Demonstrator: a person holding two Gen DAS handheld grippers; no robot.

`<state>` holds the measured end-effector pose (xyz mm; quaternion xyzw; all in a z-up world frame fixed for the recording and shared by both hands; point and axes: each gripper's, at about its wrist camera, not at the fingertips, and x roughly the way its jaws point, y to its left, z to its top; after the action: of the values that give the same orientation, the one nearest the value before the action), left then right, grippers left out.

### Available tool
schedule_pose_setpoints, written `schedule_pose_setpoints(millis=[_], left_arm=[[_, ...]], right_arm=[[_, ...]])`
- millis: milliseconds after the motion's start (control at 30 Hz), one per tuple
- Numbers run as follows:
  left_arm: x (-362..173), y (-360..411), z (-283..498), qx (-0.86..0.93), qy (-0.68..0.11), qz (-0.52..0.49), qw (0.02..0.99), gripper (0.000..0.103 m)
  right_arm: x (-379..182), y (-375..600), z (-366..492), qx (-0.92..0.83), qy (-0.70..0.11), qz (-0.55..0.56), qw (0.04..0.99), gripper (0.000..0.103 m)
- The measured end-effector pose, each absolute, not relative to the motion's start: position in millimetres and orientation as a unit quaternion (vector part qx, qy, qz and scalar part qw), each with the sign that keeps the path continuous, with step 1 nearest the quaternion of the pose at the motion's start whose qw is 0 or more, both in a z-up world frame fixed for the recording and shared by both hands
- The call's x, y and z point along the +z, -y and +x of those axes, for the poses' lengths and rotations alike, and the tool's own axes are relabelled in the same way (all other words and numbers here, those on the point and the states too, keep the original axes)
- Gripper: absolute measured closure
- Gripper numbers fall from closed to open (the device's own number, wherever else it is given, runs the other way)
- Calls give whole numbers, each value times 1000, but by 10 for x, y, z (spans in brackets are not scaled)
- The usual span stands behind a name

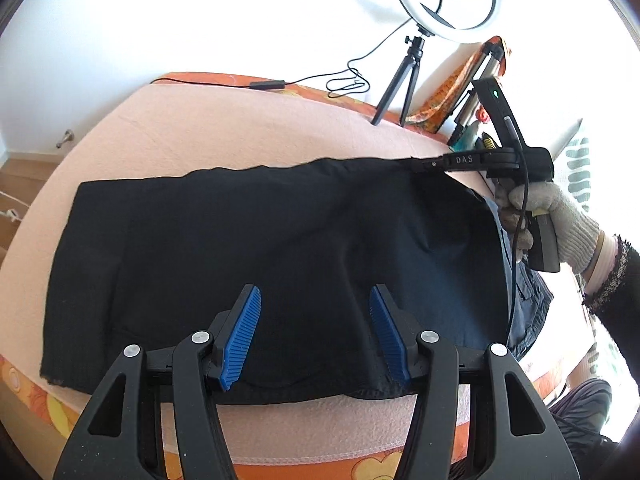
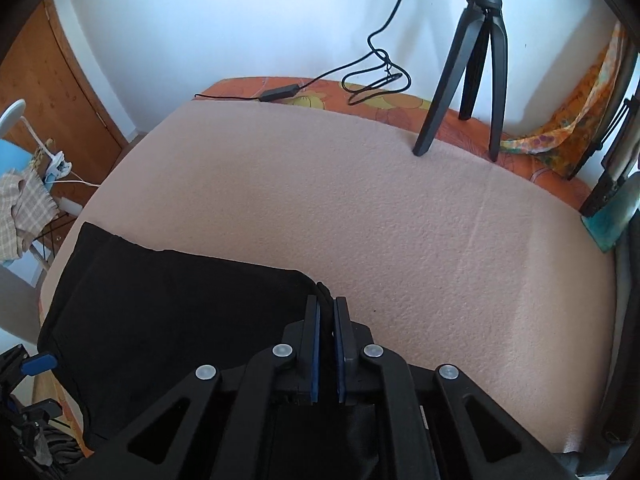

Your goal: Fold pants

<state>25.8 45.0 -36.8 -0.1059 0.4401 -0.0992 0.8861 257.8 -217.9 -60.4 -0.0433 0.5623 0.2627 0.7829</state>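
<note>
Black pants (image 1: 260,232) lie spread flat on a pink blanket (image 1: 224,128); in the right wrist view they fill the lower left (image 2: 172,312). My left gripper (image 1: 314,292) hovers open over their near edge, its blue pads apart with nothing pinched between them. At the far right corner of the pants, my right gripper (image 1: 418,163), held by a gloved hand (image 1: 560,216), is shut on the fabric edge. In its own view the right gripper (image 2: 326,304) has its jaws almost together with black cloth between them.
A ring light (image 1: 446,0) on a black tripod (image 2: 472,60) stands at the blanket's far edge, with a coiled cable (image 2: 376,80) beside it. A blue-grey garment (image 1: 528,304) lies to the right of the pants. A wooden door (image 2: 52,80) stands at left.
</note>
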Motion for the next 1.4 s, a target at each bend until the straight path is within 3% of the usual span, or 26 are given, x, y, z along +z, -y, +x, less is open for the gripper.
schedule_pose_setpoints(millis=[67, 133, 300, 533, 967, 1400], left_arm=[[-331, -596, 227, -83, -437, -116, 888, 47], [-284, -786, 199, -62, -432, -122, 892, 47], [-81, -1473, 123, 16, -406, -150, 902, 47], [-93, -2200, -175, 86, -405, -233, 880, 47], [-797, -2004, -287, 10, -451, -444, 774, 47], [-861, -2172, -210, 68, -370, -494, 784, 47]], right_arm=[[-613, 2127, 2547, 266, -563, -56, 781, 92], [-586, 2102, 2515, 265, -562, -53, 782, 62], [-349, 2041, 2281, 260, -527, -102, 803, 63], [95, 2159, 1652, 289, -470, -80, 830, 53], [32, 1907, 689, 358, -454, -58, 814, 53], [-116, 2038, 752, 354, -459, -24, 814, 53]])
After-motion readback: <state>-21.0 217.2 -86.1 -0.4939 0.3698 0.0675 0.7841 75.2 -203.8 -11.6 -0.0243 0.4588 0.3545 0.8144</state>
